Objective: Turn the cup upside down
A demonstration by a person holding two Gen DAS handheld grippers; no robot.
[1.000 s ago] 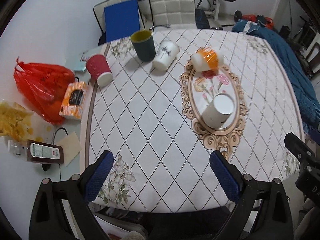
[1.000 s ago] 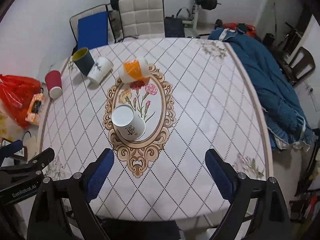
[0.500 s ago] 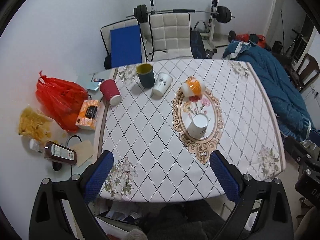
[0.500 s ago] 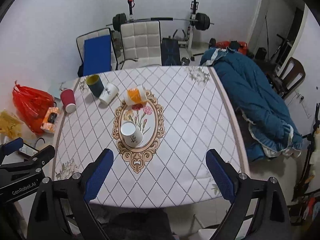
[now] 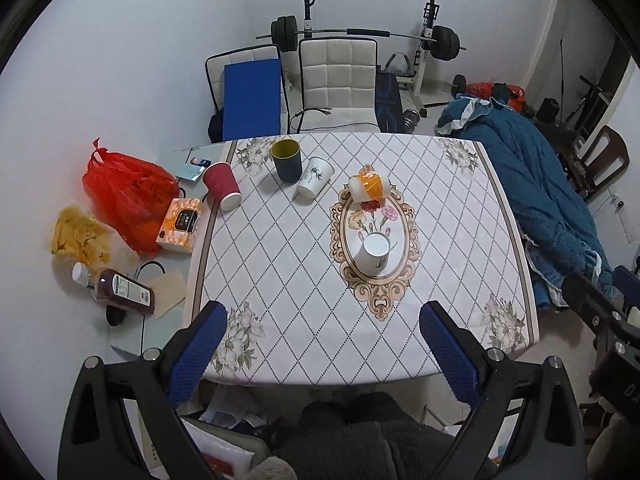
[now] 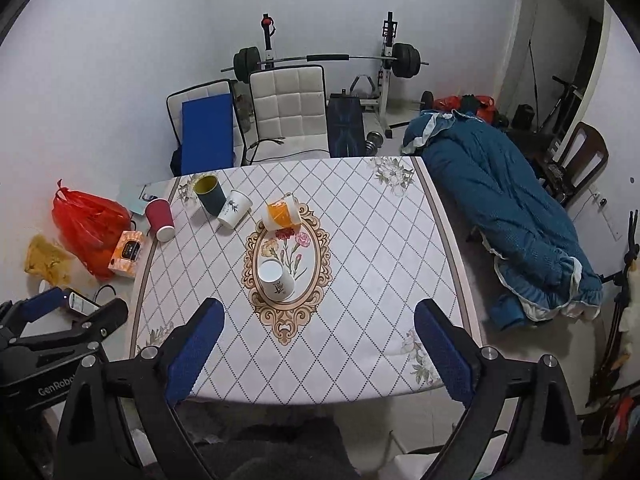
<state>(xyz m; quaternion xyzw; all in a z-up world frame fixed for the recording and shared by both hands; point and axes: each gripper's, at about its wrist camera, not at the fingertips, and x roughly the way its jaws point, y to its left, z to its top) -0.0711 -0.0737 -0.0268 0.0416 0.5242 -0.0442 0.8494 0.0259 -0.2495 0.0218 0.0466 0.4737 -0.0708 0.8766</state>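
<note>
A white paper cup [image 5: 373, 253] [image 6: 275, 280] stands with its bottom up in the oval flower pattern of the table. An orange and white cup [image 5: 368, 187] [image 6: 281, 212] lies on its side behind it. A dark green cup [image 5: 287, 165] [image 6: 210, 195] stands mouth up at the far left, with a white printed cup [image 5: 314, 177] [image 6: 235, 209] and a red cup [image 5: 222, 185] [image 6: 160, 219] upside down beside it. My left gripper [image 5: 325, 348] and right gripper [image 6: 320, 344] are both open and empty, held high above the table's near edge.
The table [image 5: 280, 272] has a diamond-pattern cloth. On the floor at left lie a red bag [image 5: 124, 196], a tissue box [image 5: 181, 225] and a bottle [image 5: 120, 288]. Chairs [image 5: 338, 80] and a barbell rack stand behind. A blue quilt [image 5: 536, 196] lies at right.
Both grippers have pulled up and back from the table, so the cups look smaller and farther. The cups have not moved. Both grippers stay open.
</note>
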